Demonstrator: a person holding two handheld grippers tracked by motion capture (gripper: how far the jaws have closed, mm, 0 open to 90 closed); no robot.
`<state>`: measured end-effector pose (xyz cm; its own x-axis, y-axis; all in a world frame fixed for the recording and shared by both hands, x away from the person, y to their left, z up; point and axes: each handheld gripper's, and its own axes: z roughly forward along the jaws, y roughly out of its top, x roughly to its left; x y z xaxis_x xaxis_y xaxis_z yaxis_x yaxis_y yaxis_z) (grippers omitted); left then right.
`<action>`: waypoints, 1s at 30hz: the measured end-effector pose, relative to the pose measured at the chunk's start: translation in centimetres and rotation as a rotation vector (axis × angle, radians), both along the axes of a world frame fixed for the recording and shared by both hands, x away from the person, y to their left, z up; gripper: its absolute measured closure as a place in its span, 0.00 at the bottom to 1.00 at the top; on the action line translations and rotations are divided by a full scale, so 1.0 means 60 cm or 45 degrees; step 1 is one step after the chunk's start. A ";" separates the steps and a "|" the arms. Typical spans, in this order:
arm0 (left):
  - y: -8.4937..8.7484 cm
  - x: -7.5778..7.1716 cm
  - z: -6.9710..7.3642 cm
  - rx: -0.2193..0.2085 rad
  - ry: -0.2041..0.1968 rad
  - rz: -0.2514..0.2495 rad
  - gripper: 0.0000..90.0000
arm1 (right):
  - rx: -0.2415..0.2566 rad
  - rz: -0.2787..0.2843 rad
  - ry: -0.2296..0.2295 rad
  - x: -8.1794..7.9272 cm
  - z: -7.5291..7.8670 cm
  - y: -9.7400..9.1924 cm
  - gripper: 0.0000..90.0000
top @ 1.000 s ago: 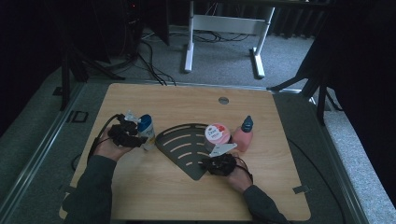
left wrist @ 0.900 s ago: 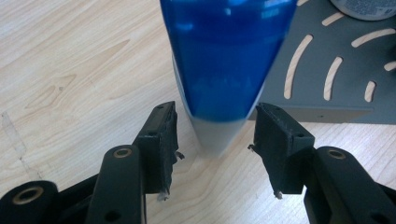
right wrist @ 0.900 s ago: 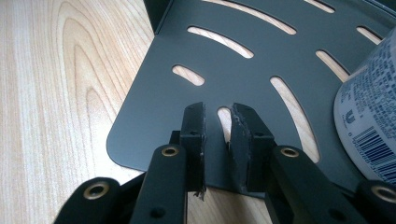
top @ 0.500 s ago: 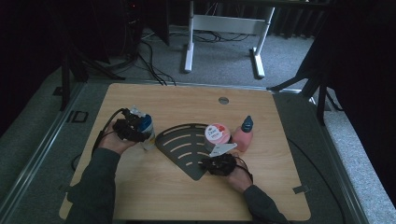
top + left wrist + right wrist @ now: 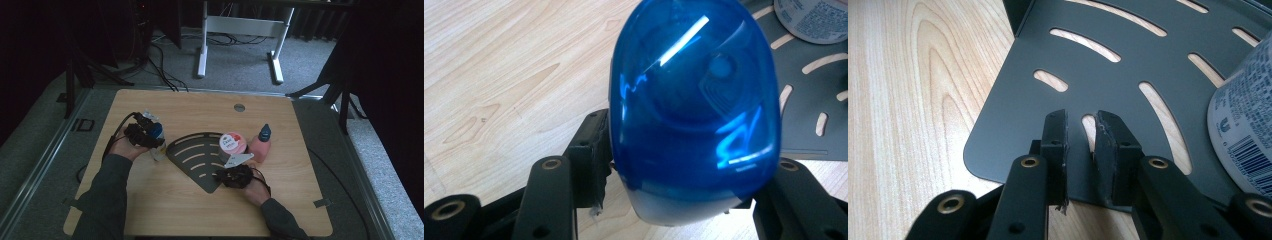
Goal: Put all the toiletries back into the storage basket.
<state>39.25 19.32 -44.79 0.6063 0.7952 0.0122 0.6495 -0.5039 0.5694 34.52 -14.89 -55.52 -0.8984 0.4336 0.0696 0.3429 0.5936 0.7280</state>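
On the left of the wooden table (image 5: 165,210), the left gripper (image 5: 684,200) has its jaws closed about halfway on a blue-capped bottle (image 5: 694,115), just left of the dark slotted corner shelf (image 5: 192,155). The right gripper (image 5: 1080,137) pinches that shelf's near edge, jaws almost closed, beside a white tub (image 5: 1248,130).

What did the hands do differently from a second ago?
The left gripper, holding the blue-capped bottle, shifted slightly toward the dark slotted tray. The right gripper stayed at the tray's near edge, and the tub and pink bottle stayed put.
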 end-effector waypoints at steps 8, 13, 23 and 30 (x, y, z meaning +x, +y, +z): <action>-0.005 0.007 -0.002 -0.011 0.002 0.010 0.53 | 0.003 0.002 0.002 0.001 0.000 0.000 0.83; -0.007 0.011 -0.004 -0.014 0.006 0.009 0.53 | 0.003 0.002 0.003 0.001 0.000 0.000 0.83; -0.011 0.016 -0.001 0.007 0.029 -0.003 0.57 | 0.005 0.004 0.005 0.001 0.000 0.000 0.83; -0.011 0.018 -0.001 0.004 0.049 -0.003 0.58 | 0.004 0.005 0.004 0.000 0.000 0.001 0.83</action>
<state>40.36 18.63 -44.83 0.6084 0.7936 -0.0087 0.6697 -0.5074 0.5423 34.54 -14.85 -55.54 -0.8997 0.4301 0.0739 0.3430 0.5923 0.7290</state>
